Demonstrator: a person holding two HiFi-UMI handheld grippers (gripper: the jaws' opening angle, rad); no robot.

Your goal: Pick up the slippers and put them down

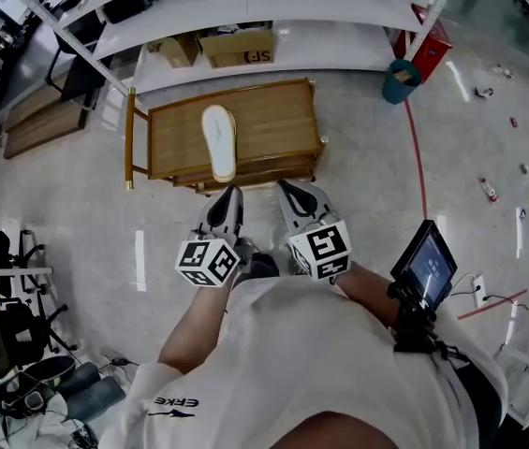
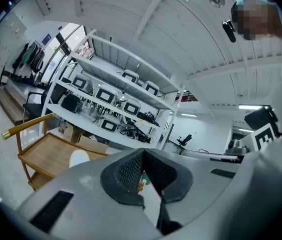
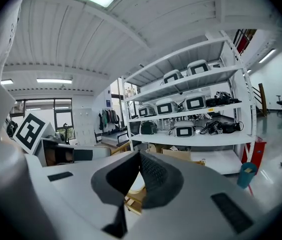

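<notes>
The long white slipper (image 1: 218,142) lies on the low brown wooden desk (image 1: 283,120), apart from the left claw (image 1: 230,195) and right claw (image 1: 289,191), both closed and empty, so I judge the putting-down done for this one.

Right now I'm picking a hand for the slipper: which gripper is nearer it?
The left gripper, lined up with the white slipper; the right gripper sits off to its side.

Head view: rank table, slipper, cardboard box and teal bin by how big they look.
1. Table
2. Box and slipper: look about alike, not ranked
3. Bin
</notes>
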